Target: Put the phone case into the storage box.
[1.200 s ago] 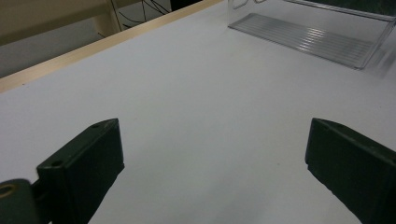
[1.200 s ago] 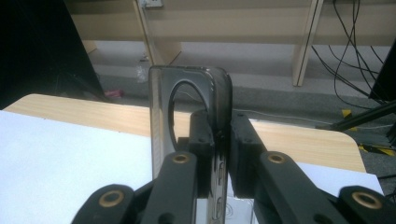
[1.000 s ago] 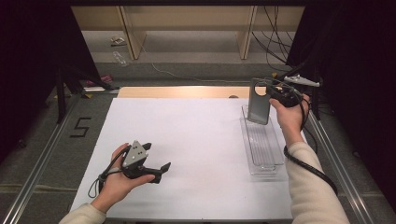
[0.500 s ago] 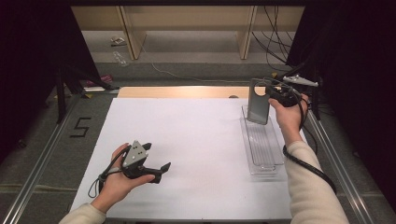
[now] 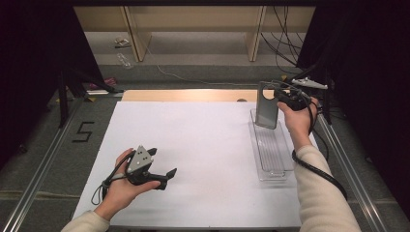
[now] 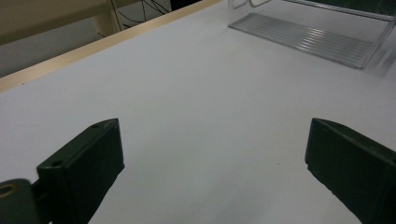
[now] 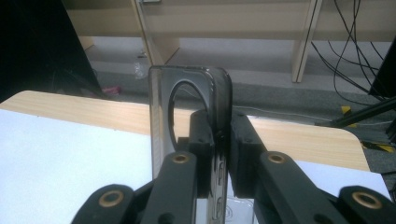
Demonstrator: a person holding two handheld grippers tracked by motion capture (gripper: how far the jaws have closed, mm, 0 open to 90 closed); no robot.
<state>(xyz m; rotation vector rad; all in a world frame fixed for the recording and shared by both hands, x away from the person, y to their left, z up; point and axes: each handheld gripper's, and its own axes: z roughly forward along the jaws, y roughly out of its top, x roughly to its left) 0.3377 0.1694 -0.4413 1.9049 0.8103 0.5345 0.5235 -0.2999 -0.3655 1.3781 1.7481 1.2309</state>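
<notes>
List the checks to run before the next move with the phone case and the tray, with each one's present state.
1. Right gripper shut on the phone case: ok.
2. Case upright over the far end of the clear tray: ok.
3. Case bottom seated in the tray: cannot tell.
4. Tray slots free of other items: ok.
5. Left gripper open, holding nothing, apart from the tray: ok.
6. Tray flat on the white board: ok.

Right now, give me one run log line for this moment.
left gripper: open, idle on table | right gripper: shut on phone case, upright over tray
</notes>
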